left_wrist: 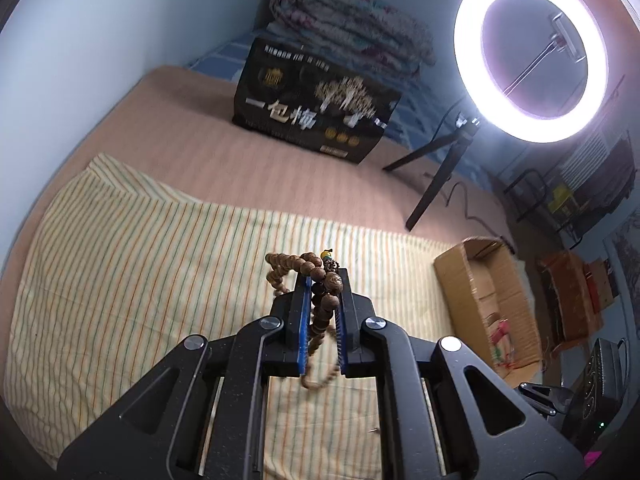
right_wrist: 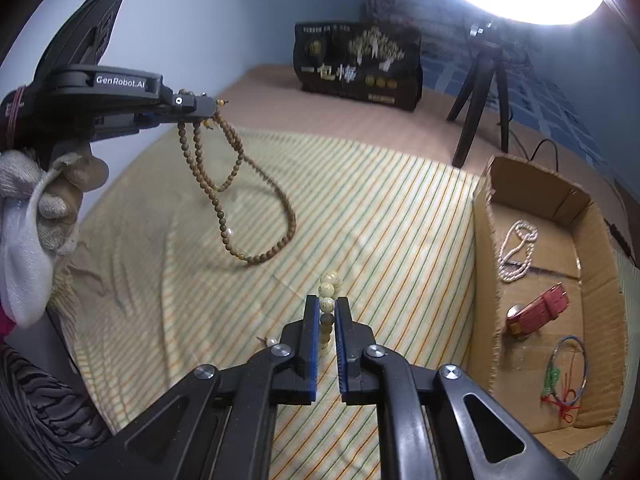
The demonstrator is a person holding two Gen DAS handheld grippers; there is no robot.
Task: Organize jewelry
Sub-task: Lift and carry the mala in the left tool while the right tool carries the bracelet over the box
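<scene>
Over the striped bed sheet point(right_wrist: 400, 216), the left tool point(right_wrist: 212, 110) clamped dangling brown beads point(right_wrist: 248, 200); the downward-tilted right tool point(right_wrist: 326, 308) pinched a cream bracelet point(right_wrist: 329, 290).

**Legible Markings**

1. The left gripper point(right_wrist: 208, 109) carries the white brand text "GenRobot.AI" on the side of its black body, readable in the right wrist view.
2. The black printed box point(left_wrist: 316, 110) standing at the far end of the bed shows large pale Chinese characters "一包" followed by a third character, possibly "梅". The line of small print along its top edge and the gold emblems are too small to read.
</scene>
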